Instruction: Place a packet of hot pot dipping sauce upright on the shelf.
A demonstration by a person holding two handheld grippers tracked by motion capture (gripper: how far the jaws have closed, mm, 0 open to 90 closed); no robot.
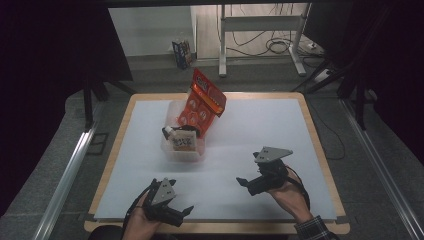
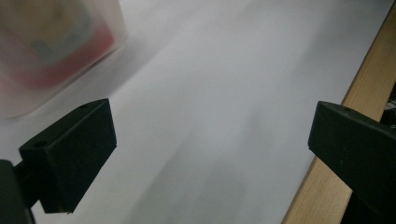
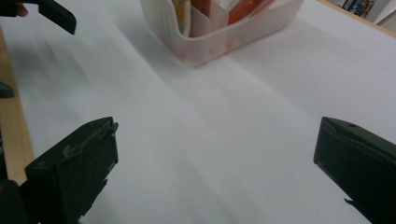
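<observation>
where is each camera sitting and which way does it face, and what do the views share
High view: above the person's side, looking forward and down on the table; shows both hands, left gripper and right gripper.
Left gripper view: rides the left gripper, aimed over the white surface; its open jaws show.
Right gripper view: rides the right gripper, facing the same way; open jaws show.
Shared: all show the clear bin.

I see the white-topped counter (image 1: 260,130) with a translucent plastic bin (image 1: 183,148) left of centre. An orange snack bag (image 1: 201,105) stands tilted in it, top leaning toward the far right; a small pale packet (image 1: 182,141) sits at the bin's near end. My left hand-held gripper (image 1: 186,212) is at the near edge, jaws apart, empty. My right hand-held gripper (image 1: 243,182) is nearer the bin, jaws apart, empty. Both are well apart from the bin.
</observation>
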